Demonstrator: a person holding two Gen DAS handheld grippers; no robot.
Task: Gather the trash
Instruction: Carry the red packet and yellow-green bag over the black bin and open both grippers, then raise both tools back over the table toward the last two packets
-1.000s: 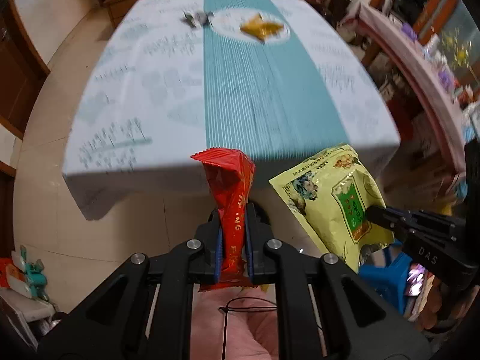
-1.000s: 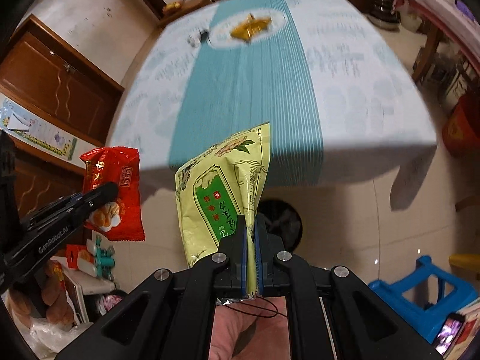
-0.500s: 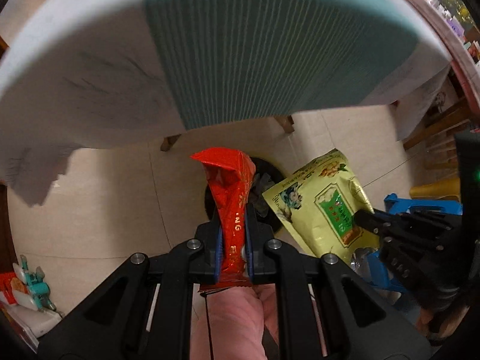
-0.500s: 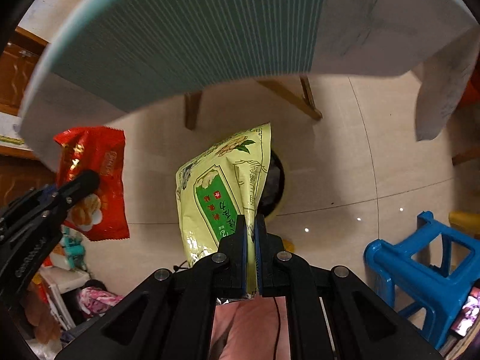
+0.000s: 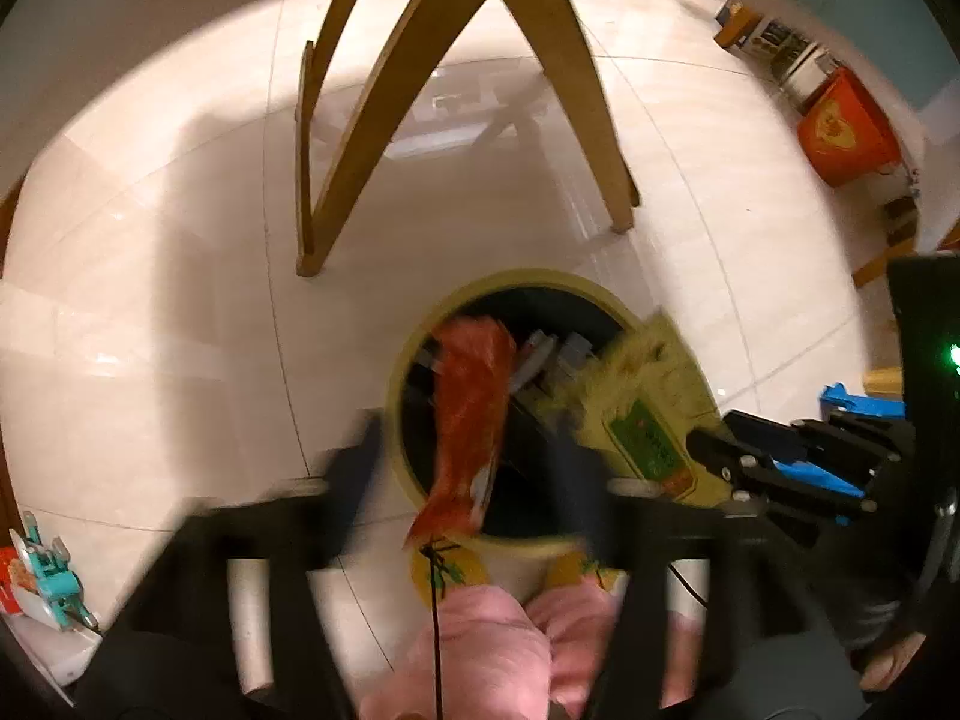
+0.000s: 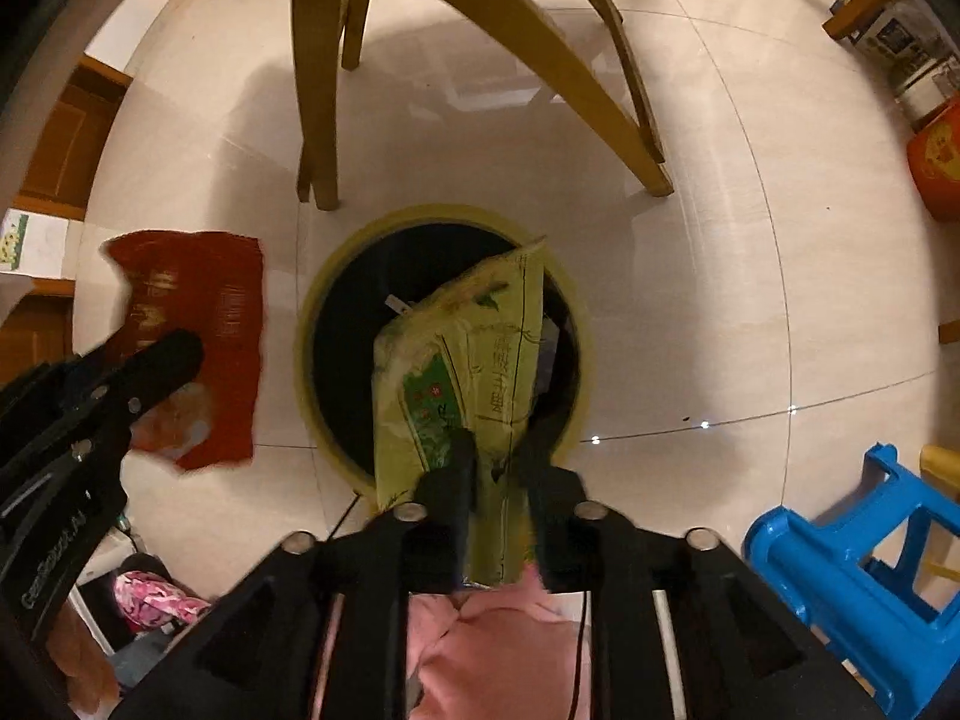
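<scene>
Trash, left wrist view: red wrapper (image 5: 474, 420) is dropping free over the bin (image 5: 516, 408); left hand-held gripper (image 5: 468, 480) is gaping wide, blurred, gripping nothing.
Trash, right wrist view: yellow-green bag (image 6: 462, 372) is hanging over the bin's mouth; right hand-held gripper (image 6: 498, 462) is parting, bag between its fingers, contact unclear.
Handling: probably light, crinkly, slippery; pinching a flat edge is safest.

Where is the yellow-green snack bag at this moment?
In the right wrist view, the yellow-green snack bag stands centre frame between the right gripper fingers, over the round yellow-rimmed bin.
</scene>
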